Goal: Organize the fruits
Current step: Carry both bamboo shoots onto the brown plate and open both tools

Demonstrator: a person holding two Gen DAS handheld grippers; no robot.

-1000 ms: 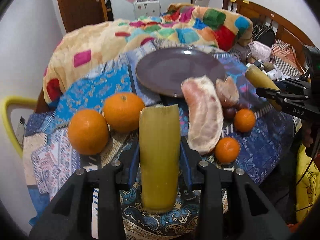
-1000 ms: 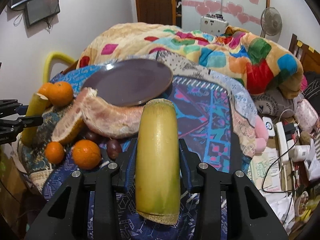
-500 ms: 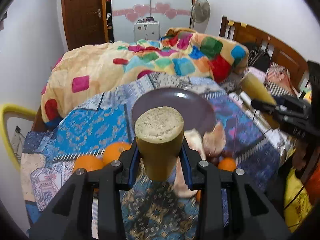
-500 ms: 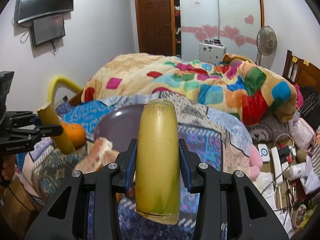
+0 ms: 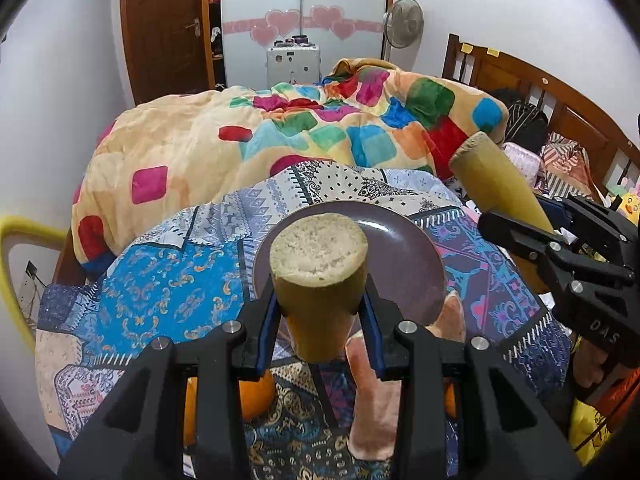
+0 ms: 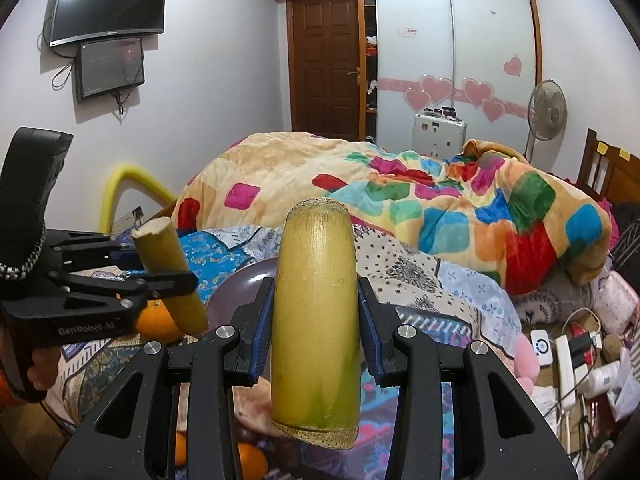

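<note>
Two grippers, two yellow sticks

The left gripper [image 5: 320, 312] squeezes one cane piece [image 5: 318, 280]; the right gripper [image 6: 316, 320] squeezes another stick [image 6: 314, 320] above the plate [image 5: 404, 256].

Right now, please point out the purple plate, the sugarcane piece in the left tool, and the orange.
purple plate [image 5: 416, 256]: left wrist view, bare right part.
sugarcane piece [image 5: 318, 250]: left wrist view, cut top face.
orange [image 6: 156, 322]: right wrist view, visible skin.
</note>
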